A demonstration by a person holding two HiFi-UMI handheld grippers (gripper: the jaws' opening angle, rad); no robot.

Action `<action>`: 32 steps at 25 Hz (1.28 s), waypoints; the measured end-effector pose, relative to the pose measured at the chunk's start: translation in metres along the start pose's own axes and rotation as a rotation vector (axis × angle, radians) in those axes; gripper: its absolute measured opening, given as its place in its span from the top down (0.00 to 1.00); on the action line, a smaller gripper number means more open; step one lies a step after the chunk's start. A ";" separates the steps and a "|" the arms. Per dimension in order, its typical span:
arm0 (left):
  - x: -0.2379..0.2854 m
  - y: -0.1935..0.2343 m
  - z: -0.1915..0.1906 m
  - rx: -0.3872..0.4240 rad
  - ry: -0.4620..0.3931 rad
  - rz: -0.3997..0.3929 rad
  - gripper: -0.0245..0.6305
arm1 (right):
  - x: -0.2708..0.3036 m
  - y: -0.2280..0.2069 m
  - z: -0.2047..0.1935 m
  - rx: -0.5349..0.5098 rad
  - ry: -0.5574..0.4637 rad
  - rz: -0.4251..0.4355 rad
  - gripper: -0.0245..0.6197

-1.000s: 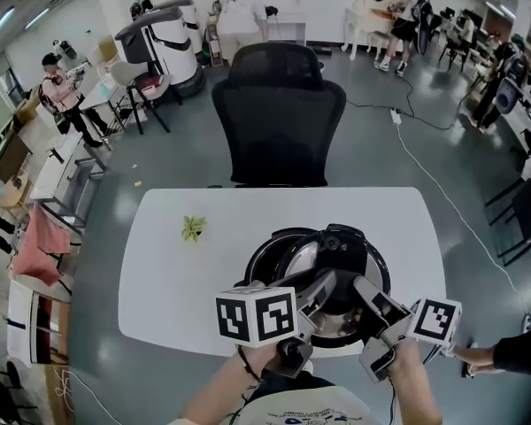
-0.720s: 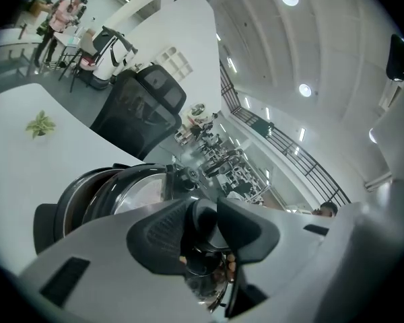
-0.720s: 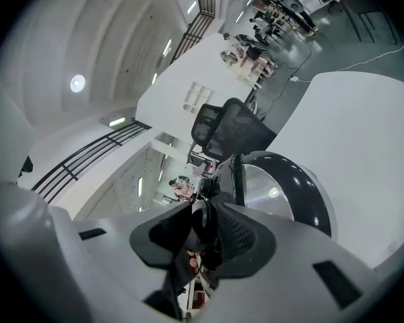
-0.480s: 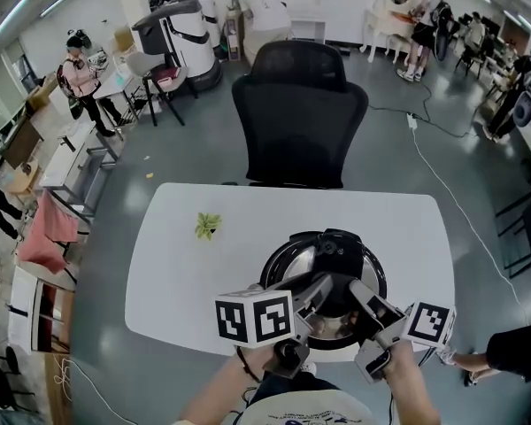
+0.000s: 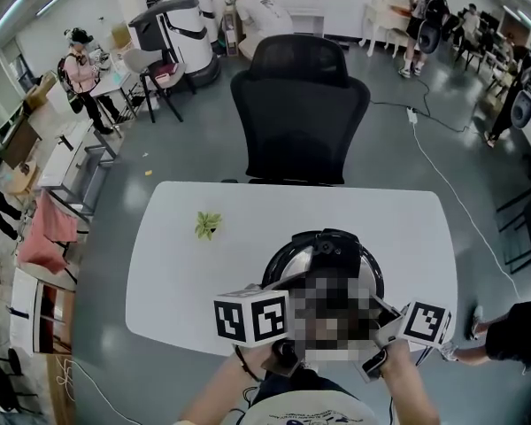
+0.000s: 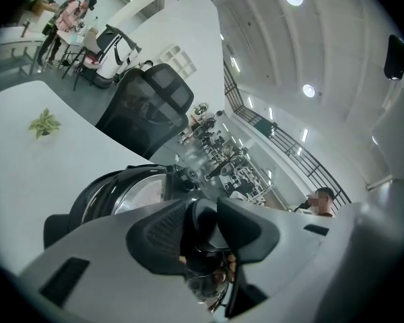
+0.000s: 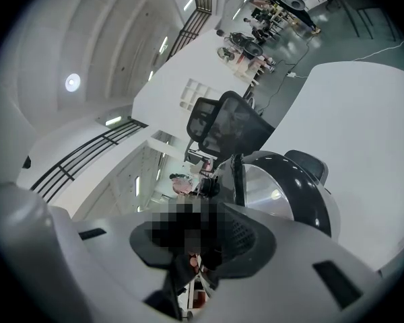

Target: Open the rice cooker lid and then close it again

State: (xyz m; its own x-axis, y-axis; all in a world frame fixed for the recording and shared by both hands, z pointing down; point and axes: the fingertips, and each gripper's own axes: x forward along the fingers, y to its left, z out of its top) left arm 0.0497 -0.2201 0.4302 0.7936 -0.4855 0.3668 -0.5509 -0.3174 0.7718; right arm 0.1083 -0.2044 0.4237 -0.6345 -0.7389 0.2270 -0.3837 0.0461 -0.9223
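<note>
1. One table (image 5: 186,273): white, smooth, flat top with rounded corners, carrying the cooker and the sprig.
2. One office chair (image 5: 299,104): black, mesh back, standing just behind the table's far edge.
3. One rice cooker (image 5: 332,248): round, with a glossy black shell ringing a silver disc lid (image 6: 131,197) and a black handle crossing the top. It's sitting on the table near the front edge, right of centre, directly ahead of both grippers. The lid is lying down flat on the body. A blur patch is masking its near side in the head view.
4. Two grippers, grey moulded plastic, each carrying one white cube with black square markers: left cube (image 5: 252,319), right cube (image 5: 427,323).
   - left gripper (image 6: 205,224): jaws standing wide, with dark ribbed pads (image 6: 155,231) flanking a dark rounded part that's filling the gap. Can't tell whether the pads are pressing on it.
   - right gripper (image 7: 198,247): a blur patch is covering most of the jaws, so can't tell the width or what's between them.
5. One sprig (image 5: 208,226): small, green, leafy, lying on the table left of the cooker, well apart from it.
</note>
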 end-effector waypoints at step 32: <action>0.022 0.040 0.002 -0.018 0.029 0.015 0.72 | 0.032 -0.031 0.000 0.057 -0.019 -0.013 0.76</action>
State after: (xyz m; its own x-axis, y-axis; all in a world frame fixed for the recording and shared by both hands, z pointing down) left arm 0.0450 -0.2454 0.4682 0.7925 -0.4664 0.3931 -0.5583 -0.2950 0.7754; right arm 0.0997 -0.2292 0.4593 -0.6161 -0.7521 0.2338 -0.3532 -0.0015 -0.9356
